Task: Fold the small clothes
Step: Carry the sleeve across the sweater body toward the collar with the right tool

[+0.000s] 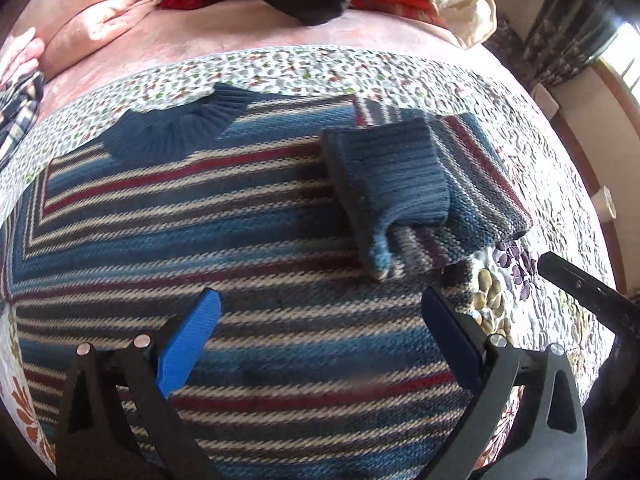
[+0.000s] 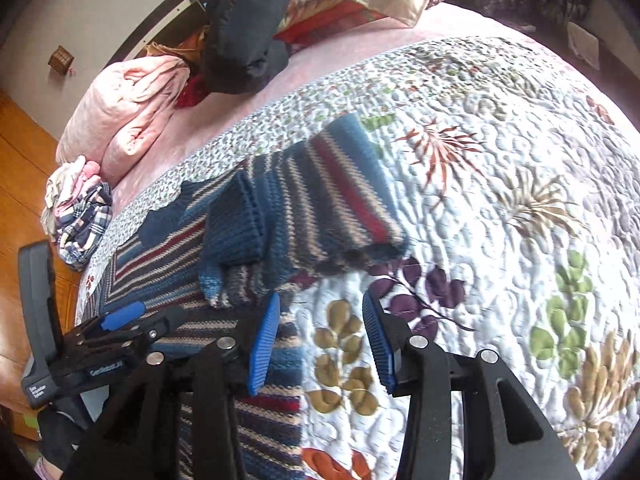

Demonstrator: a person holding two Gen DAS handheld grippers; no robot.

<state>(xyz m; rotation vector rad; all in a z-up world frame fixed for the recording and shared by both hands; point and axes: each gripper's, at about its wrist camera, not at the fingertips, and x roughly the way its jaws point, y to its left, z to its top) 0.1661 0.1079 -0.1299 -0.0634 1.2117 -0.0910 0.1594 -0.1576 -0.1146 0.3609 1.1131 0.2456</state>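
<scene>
Striped sweater (image 1: 248, 216) spread flat on floral quilt (image 2: 500, 168), just under left gripper (image 1: 320, 312), blue fingers (image 1: 188, 344) wide apart and empty; right gripper (image 2: 320, 312) at sweater's edge over quilt, fingers parted, gripping nothing; beyond, one sleeve (image 1: 440, 184) folded across chest, ribbed cuff (image 1: 384, 184) atop; farther off, pink blanket (image 2: 132, 108), piled clothes (image 2: 80, 216)

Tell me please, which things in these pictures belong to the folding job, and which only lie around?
Belong to the job:
striped sweater, one sleeve folded over it
left gripper, open
right gripper, open

Only lying about:
floral quilt under the sweater
pink bedding
plaid clothes pile
dark garment
</scene>
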